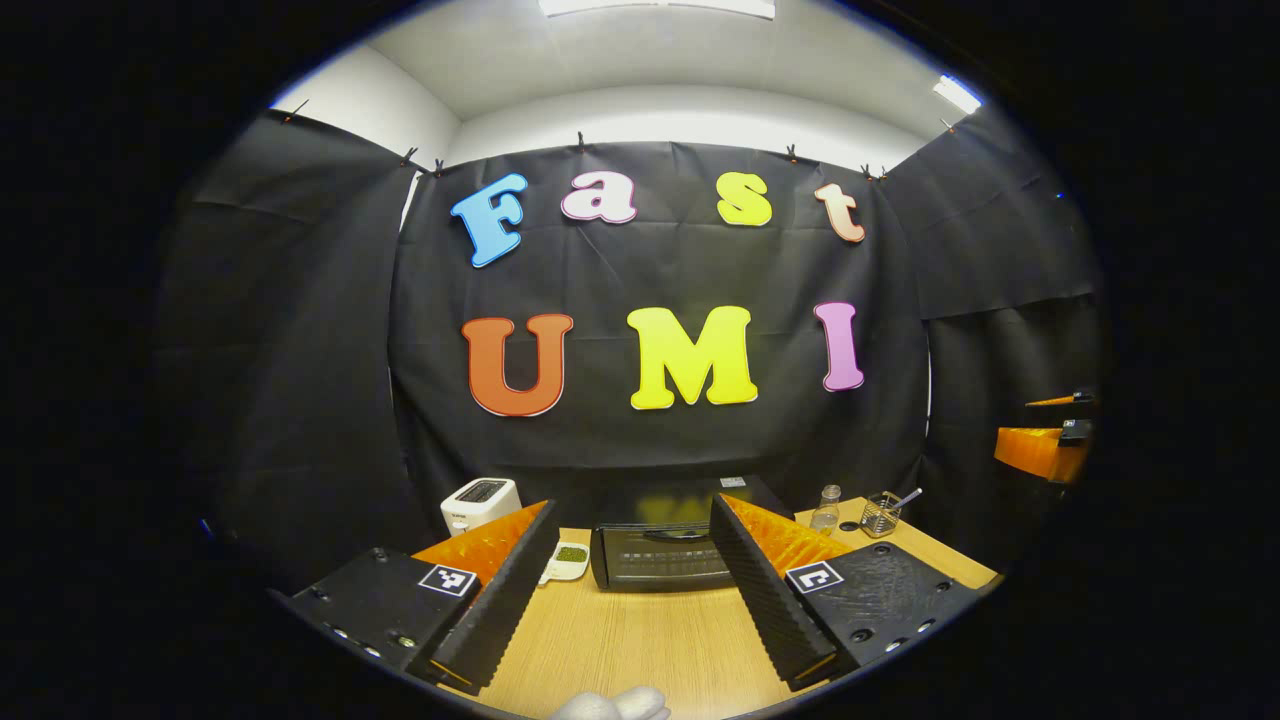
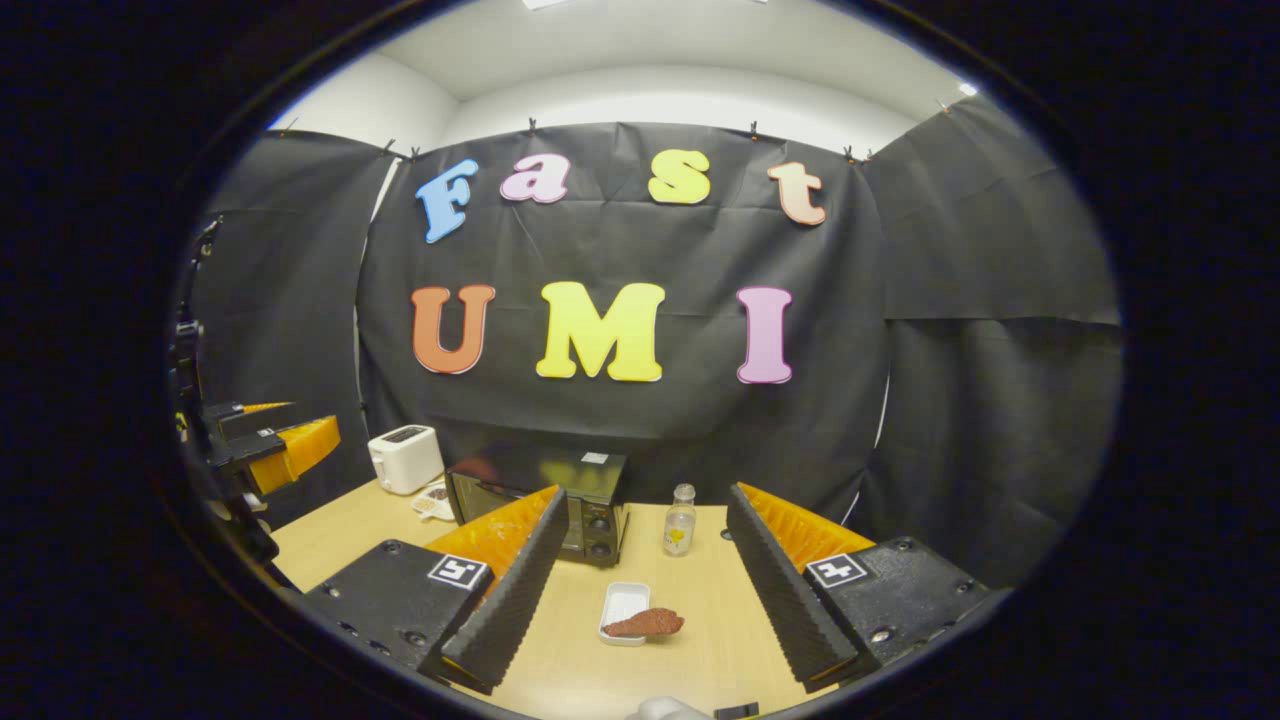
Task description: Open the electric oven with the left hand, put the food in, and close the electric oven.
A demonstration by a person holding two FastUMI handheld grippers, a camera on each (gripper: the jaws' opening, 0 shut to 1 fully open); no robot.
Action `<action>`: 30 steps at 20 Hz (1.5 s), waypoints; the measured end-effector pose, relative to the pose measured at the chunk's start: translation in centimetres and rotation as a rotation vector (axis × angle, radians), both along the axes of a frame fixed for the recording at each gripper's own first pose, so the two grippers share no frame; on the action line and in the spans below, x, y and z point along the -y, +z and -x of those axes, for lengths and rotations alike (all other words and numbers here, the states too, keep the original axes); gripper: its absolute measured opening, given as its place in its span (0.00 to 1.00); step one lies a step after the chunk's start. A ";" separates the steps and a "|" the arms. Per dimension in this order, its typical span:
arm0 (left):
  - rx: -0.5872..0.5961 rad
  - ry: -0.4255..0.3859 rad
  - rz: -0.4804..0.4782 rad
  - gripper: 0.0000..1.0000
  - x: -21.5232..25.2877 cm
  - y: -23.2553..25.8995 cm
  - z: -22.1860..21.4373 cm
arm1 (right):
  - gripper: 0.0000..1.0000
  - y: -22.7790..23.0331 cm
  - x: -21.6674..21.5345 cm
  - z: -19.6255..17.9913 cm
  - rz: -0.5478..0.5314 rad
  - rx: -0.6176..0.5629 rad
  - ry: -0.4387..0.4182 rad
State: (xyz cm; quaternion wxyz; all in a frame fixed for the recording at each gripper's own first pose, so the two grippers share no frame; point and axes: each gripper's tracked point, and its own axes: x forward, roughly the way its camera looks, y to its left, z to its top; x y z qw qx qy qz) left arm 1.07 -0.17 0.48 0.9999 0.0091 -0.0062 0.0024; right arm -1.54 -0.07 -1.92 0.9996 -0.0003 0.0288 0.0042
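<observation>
Your left tool [image 1: 635, 585] hangs wide open and holds nothing, aimed at the small black electric oven [image 1: 665, 555] at the back of the light wooden desk [image 1: 640, 640]; its door looks shut. Your right tool [image 2: 640, 590] is equally spread and empty, above the brown piece of food [image 2: 645, 623] lying half across a small white rectangular tray [image 2: 620, 602] in front of the oven. Beware: pull the handle off-centre and the light oven may slide toward the white toaster [image 1: 480, 503]. A careless pinch could drag the tray or drop the food.
</observation>
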 end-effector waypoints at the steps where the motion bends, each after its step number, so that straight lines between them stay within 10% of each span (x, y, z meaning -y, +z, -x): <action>1: -0.001 -0.002 -0.003 0.96 0.1 -0.2 -0.4 | 1.00 0.0 0.1 0.0 0.002 0.000 -0.003; 30: -0.304 -0.099 0.004 0.97 8.3 -18.8 -27.9 | 0.97 -3.6 8.0 -0.9 -0.017 -0.165 -0.216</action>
